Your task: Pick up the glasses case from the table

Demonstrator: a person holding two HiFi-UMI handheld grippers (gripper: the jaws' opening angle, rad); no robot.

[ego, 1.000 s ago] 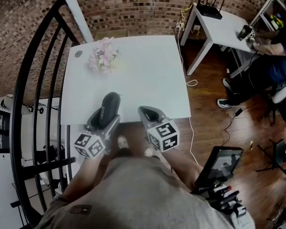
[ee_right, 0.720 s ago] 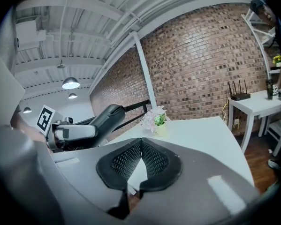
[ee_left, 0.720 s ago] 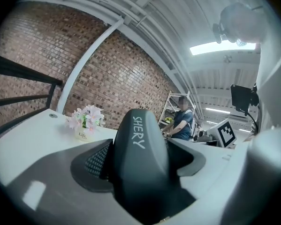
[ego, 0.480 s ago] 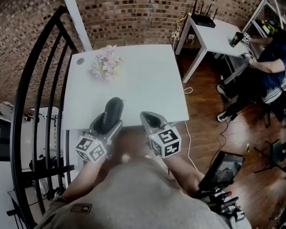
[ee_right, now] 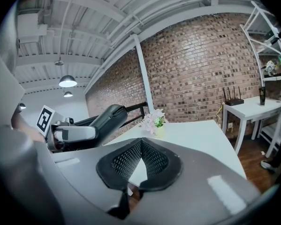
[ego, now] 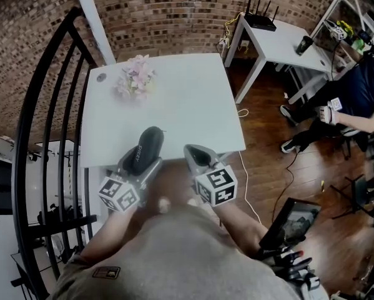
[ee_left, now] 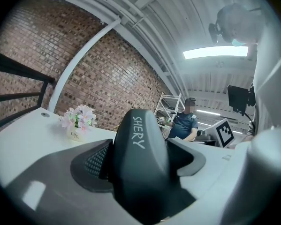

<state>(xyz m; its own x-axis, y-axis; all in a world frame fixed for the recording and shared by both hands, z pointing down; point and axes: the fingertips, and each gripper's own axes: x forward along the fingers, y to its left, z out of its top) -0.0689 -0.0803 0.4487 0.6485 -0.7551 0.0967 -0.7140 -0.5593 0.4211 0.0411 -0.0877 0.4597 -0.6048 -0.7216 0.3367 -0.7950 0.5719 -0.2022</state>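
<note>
A dark glasses case (ego: pixel 146 147) with white lettering is clamped in my left gripper (ego: pixel 138 157), held above the near edge of the white table (ego: pixel 174 105). In the left gripper view the case (ee_left: pixel 140 163) fills the gap between the two pads. My right gripper (ego: pixel 198 156) hovers beside it at the table's near edge, its pads touching at the tips with nothing between them. In the right gripper view the case (ee_right: pixel 107 117) shows at the left, lifted off the table.
A small pot of pink flowers (ego: pixel 135 79) stands at the table's far left, near a small round disc (ego: pixel 101 77). A black railing (ego: pixel 46 124) runs along the left. A second white table (ego: pixel 280 33) with a router and a seated person (ego: pixel 355 99) are at the right.
Both grippers stay nearly still with the case held; the view has shifted slightly. The seated person at the right has moved an arm.
</note>
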